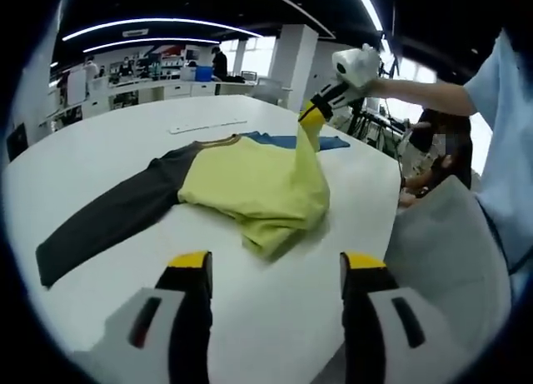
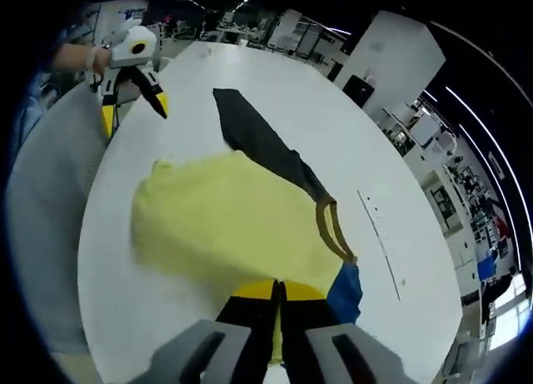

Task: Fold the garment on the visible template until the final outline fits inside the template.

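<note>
In the right gripper view, the right gripper (image 2: pixel 279 294) at bottom centre has its jaws clenched on a lifted fold of the yellow long-sleeved fabric shirt with dark grey sleeves (image 2: pixel 225 226), which spreads up-frame from the jaws across the white round bench (image 2: pixel 291 101). One long dark sleeve runs toward the upper left. The left gripper (image 1: pixel 275 271) hangs released, near the crumpled hem, nearer that sleeve. A blue flat template (image 1: pixel 287 140) peeks out behind the shirt.

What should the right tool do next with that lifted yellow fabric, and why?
Probably carry the fabric on over the shirt body and lay it flat. The right tool is shut on the yellow shirt and holds a fold raised, the dark sleeve lies spread on the table, and the left tool hangs open.
</note>
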Action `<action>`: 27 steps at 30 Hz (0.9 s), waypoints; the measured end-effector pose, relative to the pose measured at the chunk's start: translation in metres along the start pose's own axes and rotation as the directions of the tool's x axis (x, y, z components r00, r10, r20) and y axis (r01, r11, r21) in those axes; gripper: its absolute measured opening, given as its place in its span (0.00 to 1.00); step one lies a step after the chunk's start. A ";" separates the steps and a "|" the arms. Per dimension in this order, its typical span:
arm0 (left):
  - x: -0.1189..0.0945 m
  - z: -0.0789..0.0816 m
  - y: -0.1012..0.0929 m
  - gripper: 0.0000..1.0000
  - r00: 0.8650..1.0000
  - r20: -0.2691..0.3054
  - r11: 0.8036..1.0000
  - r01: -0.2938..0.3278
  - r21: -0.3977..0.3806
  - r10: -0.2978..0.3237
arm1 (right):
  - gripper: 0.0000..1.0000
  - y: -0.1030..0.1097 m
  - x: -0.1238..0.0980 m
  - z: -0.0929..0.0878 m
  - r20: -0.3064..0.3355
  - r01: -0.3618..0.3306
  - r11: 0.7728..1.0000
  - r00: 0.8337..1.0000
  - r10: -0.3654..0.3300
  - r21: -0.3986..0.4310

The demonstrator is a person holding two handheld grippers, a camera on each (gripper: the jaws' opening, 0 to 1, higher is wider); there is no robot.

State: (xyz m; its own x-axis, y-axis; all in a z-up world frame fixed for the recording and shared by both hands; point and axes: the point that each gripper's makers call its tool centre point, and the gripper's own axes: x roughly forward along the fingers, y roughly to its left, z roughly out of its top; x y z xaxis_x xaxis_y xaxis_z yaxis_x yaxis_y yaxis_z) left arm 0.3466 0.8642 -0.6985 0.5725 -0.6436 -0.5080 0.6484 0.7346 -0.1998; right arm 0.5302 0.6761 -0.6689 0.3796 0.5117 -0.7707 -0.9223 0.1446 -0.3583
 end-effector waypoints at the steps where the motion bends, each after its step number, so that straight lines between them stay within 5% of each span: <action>1: 0.000 0.000 0.001 0.59 1.000 0.001 1.000 -0.002 -0.003 0.002 | 0.00 -0.002 0.004 0.001 -0.001 -0.003 1.000 1.000 0.003 0.000; 15: 0.004 -0.004 0.004 0.56 1.000 -0.008 0.999 -0.012 -0.037 0.012 | 0.00 -0.023 0.066 -0.015 -0.044 -0.066 0.994 0.997 0.070 0.084; 27: 0.016 -0.012 -0.008 0.53 1.000 -0.015 0.997 0.009 -0.073 -0.011 | 0.00 -0.019 0.091 -0.031 -0.083 -0.084 0.988 0.992 0.095 0.130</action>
State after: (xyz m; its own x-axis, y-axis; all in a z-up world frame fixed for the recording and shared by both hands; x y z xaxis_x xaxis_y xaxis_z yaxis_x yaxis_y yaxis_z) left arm 0.3443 0.8508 -0.7147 0.5580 -0.6480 -0.5184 0.6152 0.7423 -0.2657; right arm 0.5848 0.6941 -0.7486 0.2945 0.4514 -0.8423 -0.9525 0.2103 -0.2204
